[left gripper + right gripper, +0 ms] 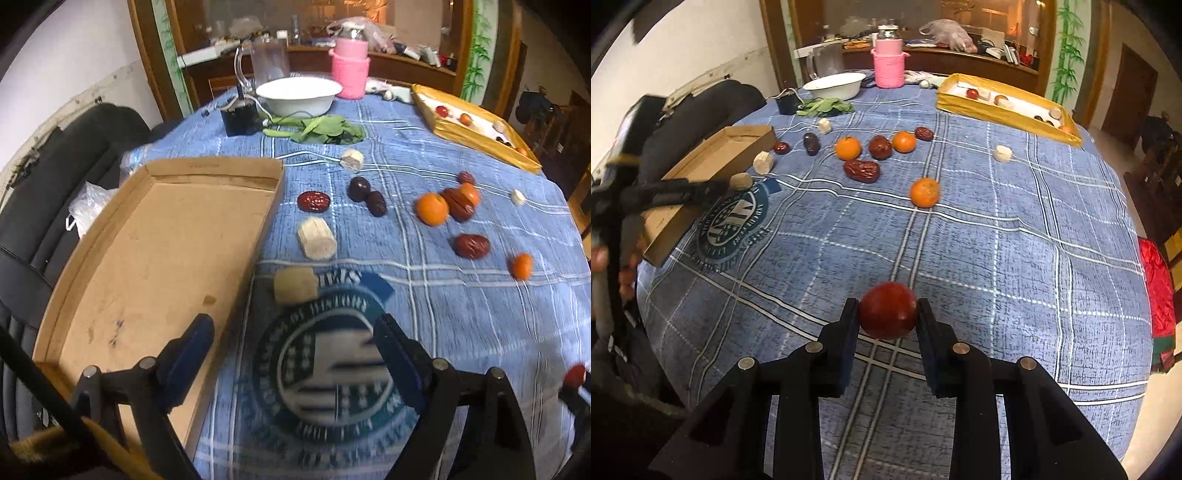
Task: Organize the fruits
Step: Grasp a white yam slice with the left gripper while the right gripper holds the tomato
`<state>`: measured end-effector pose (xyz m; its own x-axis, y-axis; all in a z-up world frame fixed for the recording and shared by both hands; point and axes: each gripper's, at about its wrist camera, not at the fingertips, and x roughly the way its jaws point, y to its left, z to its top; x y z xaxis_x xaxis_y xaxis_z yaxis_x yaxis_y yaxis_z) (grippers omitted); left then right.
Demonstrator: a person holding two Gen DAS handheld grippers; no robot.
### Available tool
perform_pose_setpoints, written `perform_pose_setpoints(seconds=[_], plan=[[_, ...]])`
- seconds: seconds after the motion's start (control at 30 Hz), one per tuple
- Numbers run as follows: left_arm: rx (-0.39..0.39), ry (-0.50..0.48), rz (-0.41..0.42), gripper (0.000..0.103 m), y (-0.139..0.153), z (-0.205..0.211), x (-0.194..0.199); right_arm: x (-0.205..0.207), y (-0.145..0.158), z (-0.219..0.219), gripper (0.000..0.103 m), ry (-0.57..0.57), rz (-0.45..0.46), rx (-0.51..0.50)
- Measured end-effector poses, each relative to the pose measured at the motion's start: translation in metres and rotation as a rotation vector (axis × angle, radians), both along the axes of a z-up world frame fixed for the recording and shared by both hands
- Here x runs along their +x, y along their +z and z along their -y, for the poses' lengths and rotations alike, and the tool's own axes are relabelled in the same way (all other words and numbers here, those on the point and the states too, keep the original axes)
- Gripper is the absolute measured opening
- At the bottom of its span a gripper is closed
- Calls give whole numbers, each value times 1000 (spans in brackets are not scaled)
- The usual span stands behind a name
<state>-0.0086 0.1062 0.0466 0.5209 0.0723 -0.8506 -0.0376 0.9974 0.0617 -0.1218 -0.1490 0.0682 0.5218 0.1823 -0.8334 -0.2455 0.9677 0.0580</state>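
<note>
My right gripper [888,306] is shut on a round red fruit [888,312], held just above the blue checked tablecloth [997,258]. My left gripper [293,328] stands open over the cloth's round logo, beside the empty cardboard tray [147,258]. A pale cylinder piece [295,286] lies just beyond its fingertips, not between them. Farther out lie oranges [432,208], wrinkled red dates [313,201], dark plums [359,189] and more pale pieces [317,238]. A gold tray [1008,107] at the back right holds several fruits.
A white bowl [299,96], green leaves [325,129], a pink holder with a jar [350,70], a clear jug [267,61] and a small black box [240,118] stand at the table's far edge. A black chair [55,184] is left of the table.
</note>
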Motion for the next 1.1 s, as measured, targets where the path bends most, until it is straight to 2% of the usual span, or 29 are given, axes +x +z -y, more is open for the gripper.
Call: perform_pose_setpoints(seconds=[0.23, 0.33, 0.4, 0.5, 0.6, 0.67, 0.8, 0.9, 0.97, 1.03, 1.1], plan=[[58, 11, -72, 73, -26, 1, 28, -3, -9, 9, 30, 11, -15, 23], [56, 11, -68, 56, -27, 3, 32, 0, -11, 11, 30, 20, -22, 33], [58, 0, -67, 40, -23, 5, 30, 2, -12, 10, 30, 32, -24, 35], [-24, -23, -80, 41, -12, 6, 16, 4, -12, 9, 30, 52, -24, 41], [6, -54, -25, 43, 6, 20, -11, 3, -12, 9, 30, 75, -10, 34], [11, -94, -13, 43, 12, 43, -15, 4, -14, 12, 30, 78, -10, 34], [23, -222, 29, 62, 21, 103, -6, 14, -21, 26, 30, 43, -35, 47], [25, -262, 52, 65, 23, 131, 6, 17, -19, 37, 30, 23, -33, 52], [104, -295, 59, 67, 19, 144, 15, 16, -18, 42, 30, 16, -26, 51], [243, -251, 72, 67, 11, 137, 24, 15, -18, 48, 30, 8, -26, 51], [253, -149, 23, 69, 2, 105, 36, 15, -21, 53, 30, -3, -30, 64]])
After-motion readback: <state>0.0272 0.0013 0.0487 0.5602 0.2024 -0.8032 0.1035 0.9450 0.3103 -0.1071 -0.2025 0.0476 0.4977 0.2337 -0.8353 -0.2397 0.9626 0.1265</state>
